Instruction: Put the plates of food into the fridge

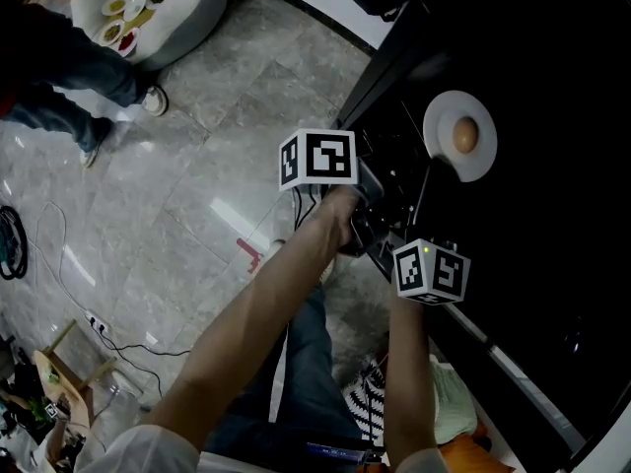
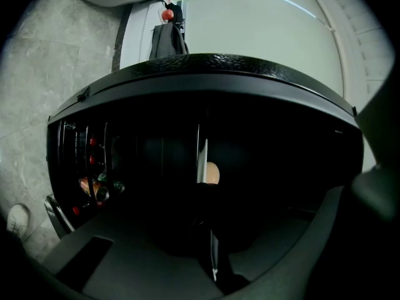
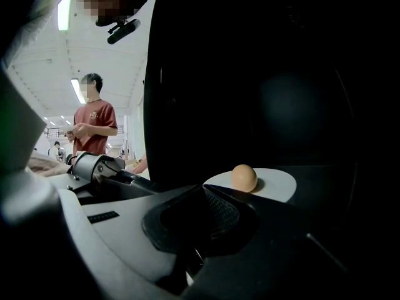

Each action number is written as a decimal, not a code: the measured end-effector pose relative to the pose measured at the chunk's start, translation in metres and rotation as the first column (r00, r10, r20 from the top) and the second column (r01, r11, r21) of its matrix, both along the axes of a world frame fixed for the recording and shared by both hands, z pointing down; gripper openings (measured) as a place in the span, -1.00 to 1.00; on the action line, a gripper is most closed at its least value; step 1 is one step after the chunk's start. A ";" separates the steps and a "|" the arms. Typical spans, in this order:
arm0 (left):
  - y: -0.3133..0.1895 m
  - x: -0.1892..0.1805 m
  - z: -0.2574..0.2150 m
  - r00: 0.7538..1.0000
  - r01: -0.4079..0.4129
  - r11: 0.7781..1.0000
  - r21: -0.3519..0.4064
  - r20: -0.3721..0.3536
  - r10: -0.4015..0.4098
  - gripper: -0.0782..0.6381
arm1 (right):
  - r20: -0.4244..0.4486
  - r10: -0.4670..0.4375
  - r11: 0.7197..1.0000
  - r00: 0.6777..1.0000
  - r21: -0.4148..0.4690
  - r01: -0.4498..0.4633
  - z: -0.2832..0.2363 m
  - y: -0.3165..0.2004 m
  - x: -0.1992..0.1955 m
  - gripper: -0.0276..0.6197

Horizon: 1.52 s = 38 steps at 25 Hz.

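Observation:
A white plate carrying a brown egg-shaped piece of food hangs in front of the black fridge. My right gripper is shut on the plate's near rim. In the right gripper view the plate and the food lie just past the gripper. My left gripper is beside it at the fridge's edge, its jaws closed together with nothing seen between them. The left gripper view shows the plate edge-on in the dark opening, straight ahead of that gripper.
Door shelves with bottles show at the fridge's left. A person in jeans stands on the tiled floor near a white beanbag holding small bowls. Cables run across the floor. Another person in a red shirt stands behind.

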<state>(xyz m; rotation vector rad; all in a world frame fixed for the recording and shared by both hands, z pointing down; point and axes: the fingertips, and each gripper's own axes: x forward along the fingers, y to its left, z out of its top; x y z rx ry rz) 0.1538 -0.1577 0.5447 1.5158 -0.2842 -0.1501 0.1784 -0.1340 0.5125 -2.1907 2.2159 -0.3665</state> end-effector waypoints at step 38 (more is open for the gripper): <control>0.032 -0.153 -0.052 0.895 0.023 0.816 0.577 0.352 -0.274 -0.76 | -0.072 -0.166 0.984 0.983 -0.079 0.161 -0.034 0.077 -0.046 -0.89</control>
